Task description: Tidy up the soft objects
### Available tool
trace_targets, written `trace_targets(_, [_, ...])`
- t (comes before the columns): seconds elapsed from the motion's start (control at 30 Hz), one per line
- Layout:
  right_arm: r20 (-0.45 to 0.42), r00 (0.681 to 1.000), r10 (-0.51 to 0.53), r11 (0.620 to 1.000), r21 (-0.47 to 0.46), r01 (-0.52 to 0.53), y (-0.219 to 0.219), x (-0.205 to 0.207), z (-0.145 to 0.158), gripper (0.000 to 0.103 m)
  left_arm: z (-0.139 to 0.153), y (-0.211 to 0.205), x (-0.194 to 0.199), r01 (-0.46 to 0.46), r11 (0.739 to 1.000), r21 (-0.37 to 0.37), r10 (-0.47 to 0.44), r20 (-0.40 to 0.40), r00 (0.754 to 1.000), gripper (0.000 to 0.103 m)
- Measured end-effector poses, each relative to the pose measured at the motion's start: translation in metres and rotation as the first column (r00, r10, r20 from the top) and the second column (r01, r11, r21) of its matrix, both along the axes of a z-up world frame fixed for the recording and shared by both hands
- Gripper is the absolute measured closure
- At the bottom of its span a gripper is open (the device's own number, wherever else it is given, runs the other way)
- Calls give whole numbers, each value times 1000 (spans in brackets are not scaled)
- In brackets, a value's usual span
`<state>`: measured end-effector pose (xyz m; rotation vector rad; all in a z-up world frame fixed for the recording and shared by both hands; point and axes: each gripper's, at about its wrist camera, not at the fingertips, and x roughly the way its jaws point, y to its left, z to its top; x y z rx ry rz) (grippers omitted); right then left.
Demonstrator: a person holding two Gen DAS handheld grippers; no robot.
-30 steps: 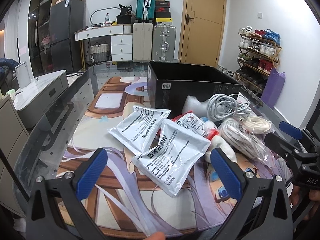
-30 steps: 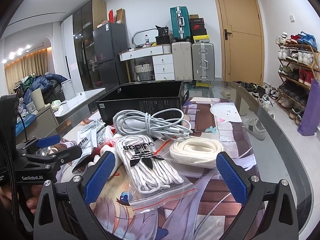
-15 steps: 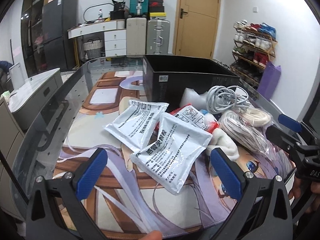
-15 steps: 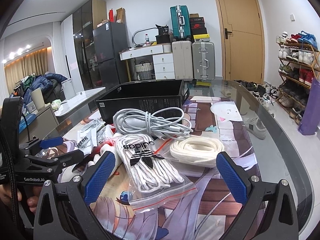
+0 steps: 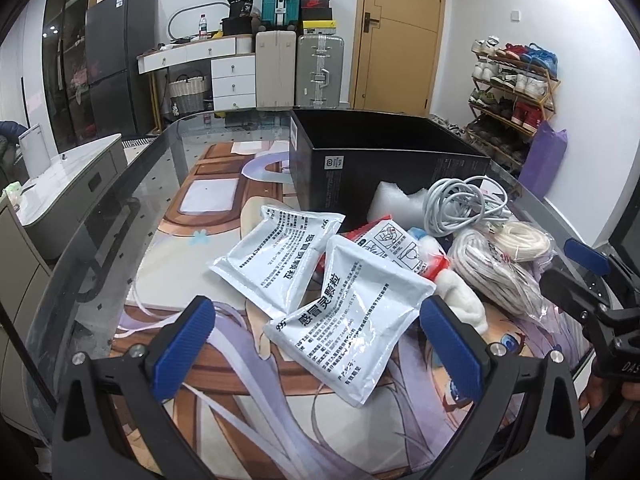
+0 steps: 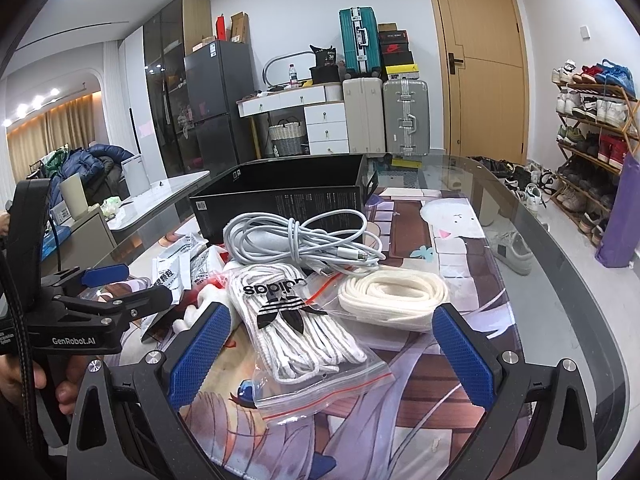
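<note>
Soft things lie in a pile on the glass table before an open black box (image 5: pixel 384 168) (image 6: pixel 288 204). Two white medicine pouches (image 5: pixel 352 316) (image 5: pixel 280 256) lie nearest my left gripper (image 5: pixel 316 344), which is open and empty just in front of them. A zip bag of grey-white Adidas laces (image 6: pixel 296 324) lies between the fingers of my open, empty right gripper (image 6: pixel 332 352). A bag of cream laces (image 6: pixel 396 296), a coiled grey cable (image 6: pixel 296 240), a red-and-white packet (image 5: pixel 396 248), white foam (image 5: pixel 396 204) and a white plush piece (image 5: pixel 460 296) also lie there.
A printed anime mat (image 5: pixel 224 208) covers the tabletop. The table's curved glass edge (image 6: pixel 560 264) runs on the right. Suitcases (image 5: pixel 300 68), a shoe rack (image 5: pixel 516 92) and a purple bag (image 6: pixel 616 216) stand on the floor beyond. A grey cabinet (image 5: pixel 64 184) stands left.
My left gripper has moved forward and slightly right toward the white pouches, which look larger now. My right gripper has stayed still over the lace bags.
</note>
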<state>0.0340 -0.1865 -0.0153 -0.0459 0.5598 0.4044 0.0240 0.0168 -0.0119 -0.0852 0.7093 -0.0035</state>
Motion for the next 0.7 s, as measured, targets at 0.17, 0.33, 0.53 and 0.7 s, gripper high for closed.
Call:
trace_targets(0.17, [-4,1000,7,1000,-4,-7,3,0,-2,0,-1,0,-1,2,1000,17,-1,-4,1000,1])
trace_targets(0.33, [-15,1000,10,1000,-11,-11,5,2,-4,0,-1,-3,-2,0,999,47,0,3,1000,1])
trace_targets(0.53, [-28,1000,12,1000,-9,-12,8,2,-4,0,0,-4,-4,16,999,50,-17,10,1000,0])
trace_targets(0.7, [-36,999,21,1000,-22,-22,12,3,-6,0,3,-3,-3,35,998,59,-35,3,999,0])
